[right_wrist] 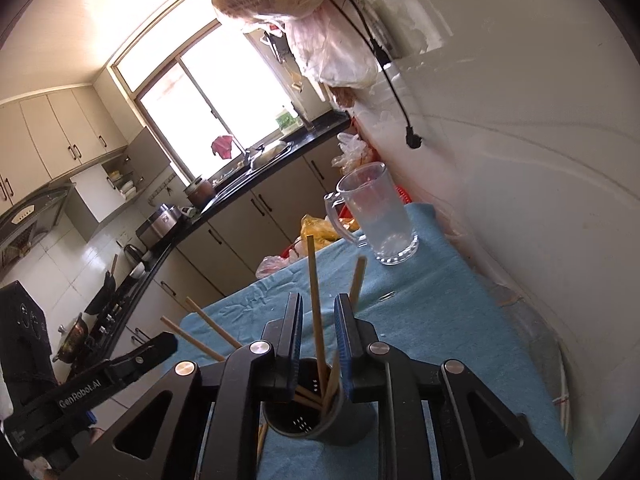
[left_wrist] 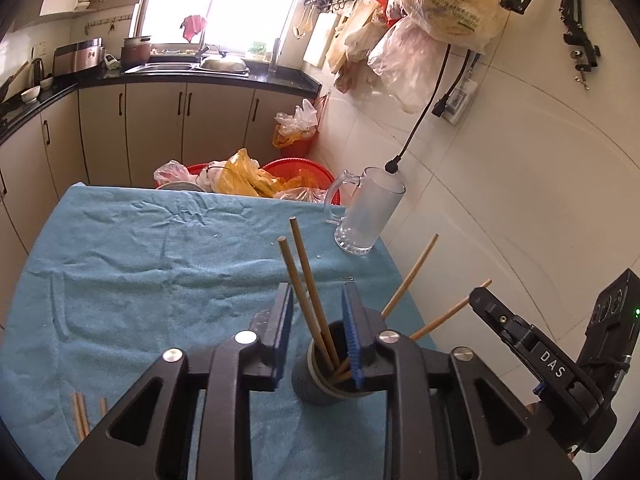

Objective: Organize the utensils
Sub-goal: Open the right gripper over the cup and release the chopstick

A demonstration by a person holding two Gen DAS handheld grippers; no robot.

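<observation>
A dark grey utensil holder [left_wrist: 316, 388] stands on the blue towel [left_wrist: 140, 260] with several wooden chopsticks in it. My left gripper [left_wrist: 316, 288] is open just above the holder, and two upright chopsticks [left_wrist: 300, 264] stand loose between its blue pads. Two more chopsticks [left_wrist: 412, 272] lean right toward the right gripper [left_wrist: 484, 300]. In the right wrist view my right gripper [right_wrist: 318, 298] is open over the same holder [right_wrist: 344, 420]. One chopstick [right_wrist: 312, 280] rises between its pads with a gap on each side. The left gripper [right_wrist: 168, 340] shows at the left.
A glass mug [left_wrist: 368, 208] stands at the towel's far right corner by the tiled wall. Loose chopsticks [left_wrist: 80, 416] lie on the towel at the near left. Red basins with plastic bags [left_wrist: 296, 172] sit beyond the table's far edge. A black cable plug [left_wrist: 394, 166] hangs over the mug.
</observation>
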